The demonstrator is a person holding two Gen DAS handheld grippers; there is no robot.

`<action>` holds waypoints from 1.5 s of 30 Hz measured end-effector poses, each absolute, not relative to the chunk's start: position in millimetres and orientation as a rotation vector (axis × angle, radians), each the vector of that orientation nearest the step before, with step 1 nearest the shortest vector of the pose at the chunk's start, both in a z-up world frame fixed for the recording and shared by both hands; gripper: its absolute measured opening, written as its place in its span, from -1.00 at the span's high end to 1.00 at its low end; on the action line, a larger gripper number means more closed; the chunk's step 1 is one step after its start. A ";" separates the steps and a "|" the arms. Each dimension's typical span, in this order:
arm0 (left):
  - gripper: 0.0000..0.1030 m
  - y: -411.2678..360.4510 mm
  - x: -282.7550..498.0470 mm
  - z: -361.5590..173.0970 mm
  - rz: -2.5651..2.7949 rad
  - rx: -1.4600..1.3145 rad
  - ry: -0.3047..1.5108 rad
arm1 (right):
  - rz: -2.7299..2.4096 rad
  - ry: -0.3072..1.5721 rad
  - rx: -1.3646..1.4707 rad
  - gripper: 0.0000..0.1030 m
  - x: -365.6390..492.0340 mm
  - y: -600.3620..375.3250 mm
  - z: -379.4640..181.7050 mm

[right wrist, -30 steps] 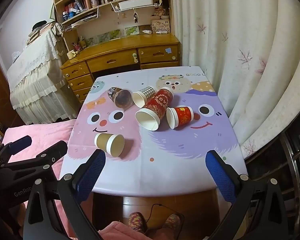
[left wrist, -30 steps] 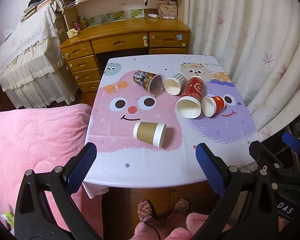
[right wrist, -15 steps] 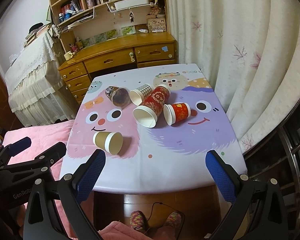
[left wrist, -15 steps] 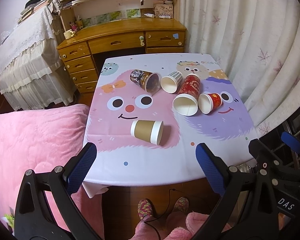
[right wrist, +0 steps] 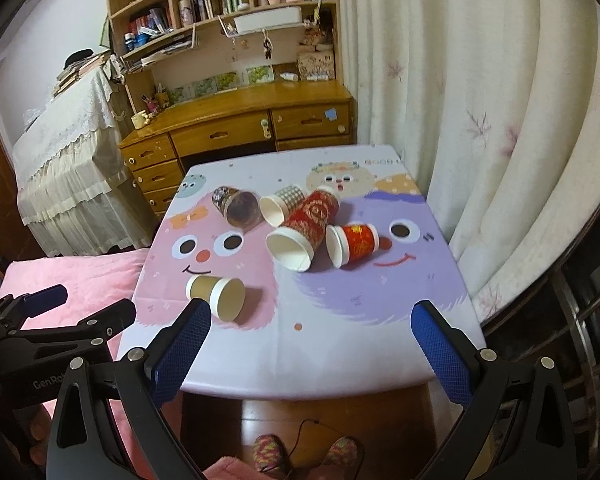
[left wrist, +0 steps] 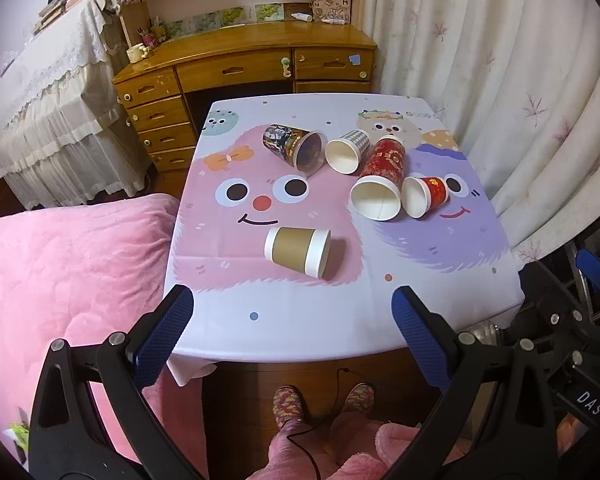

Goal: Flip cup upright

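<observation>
Five paper cups lie on their sides on the tabletop (left wrist: 440,320), which wears a cartoon-face cloth. The brown cup (left wrist: 298,251) lies alone nearest the near edge, left of centre, on the pink face; its long axis runs left to right, white-rimmed mouth pointing right and slightly near, base to the left. In the right wrist view the same brown cup (right wrist: 217,297) sits just beyond the tip of that gripper's left finger.

Farther back four cups cluster together. The dark cup (left wrist: 295,151) lies far left with its mouth facing near and right. Just beside it the checked cup (left wrist: 347,151) points its mouth near and left. The tall red cup (left wrist: 380,180) lies with its long axis running far to near, mouth toward the near edge. The small red cup (left wrist: 426,196) lies touching or just beside the tall one's mouth, its own mouth turned near and left.

The left gripper (left wrist: 292,330) hangs over the near edge of the tabletop, jaws spread wide and holding nothing. The right gripper (right wrist: 311,340) hovers likewise, jaws wide apart and empty. A pink bed (left wrist: 72,272) lies left of the tabletop, a wooden desk (left wrist: 244,60) stands beyond it, and curtains (left wrist: 500,80) hang to the right.
</observation>
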State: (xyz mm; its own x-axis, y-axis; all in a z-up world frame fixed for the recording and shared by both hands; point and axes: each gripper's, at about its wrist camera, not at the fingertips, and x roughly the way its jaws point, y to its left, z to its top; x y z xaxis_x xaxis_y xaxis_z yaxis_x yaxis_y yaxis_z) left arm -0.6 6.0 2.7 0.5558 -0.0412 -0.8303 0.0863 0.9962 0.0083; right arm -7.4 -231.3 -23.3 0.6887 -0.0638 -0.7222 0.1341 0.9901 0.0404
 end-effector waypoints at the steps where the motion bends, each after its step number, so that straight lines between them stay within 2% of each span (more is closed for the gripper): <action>1: -0.91 7.2 0.5 3.1 -0.082 0.050 0.980 | -0.108 0.791 0.079 -0.98 -7.6 -229.1 -20.4; 12: -0.91 27.9 2.5 5.0 -0.196 0.158 0.965 | -0.056 0.737 -0.014 -0.98 -4.7 -186.1 -6.7; 22: -0.92 65.5 14.0 -11.1 -0.283 0.313 0.976 | -0.075 0.792 0.153 -0.98 -2.2 -154.0 -42.4; 29: -0.92 66.2 53.1 -22.8 -0.369 0.429 0.945 | -0.066 0.826 0.037 -0.98 17.3 -148.2 -71.4; 35: -0.92 53.2 122.8 -52.9 -0.373 0.608 0.922 | 0.018 0.876 -0.061 -0.98 73.9 -156.9 -99.4; 41: -0.92 27.5 207.2 -83.4 -0.423 0.869 0.854 | 0.136 0.844 -0.117 -0.98 170.7 -178.7 -109.2; 45: -0.92 8.2 255.9 -112.2 -0.524 1.021 0.889 | 0.161 0.881 -0.160 -0.98 240.1 -191.3 -129.5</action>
State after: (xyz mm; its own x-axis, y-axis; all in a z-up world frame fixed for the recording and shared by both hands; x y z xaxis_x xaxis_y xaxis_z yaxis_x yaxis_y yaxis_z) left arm 255.9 8.2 -112.2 0.5548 0.0207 -0.8317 0.7381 0.4492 0.5035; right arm 240.1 -191.3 -129.5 0.6262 0.0738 -0.7762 -0.2051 0.9760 -0.0726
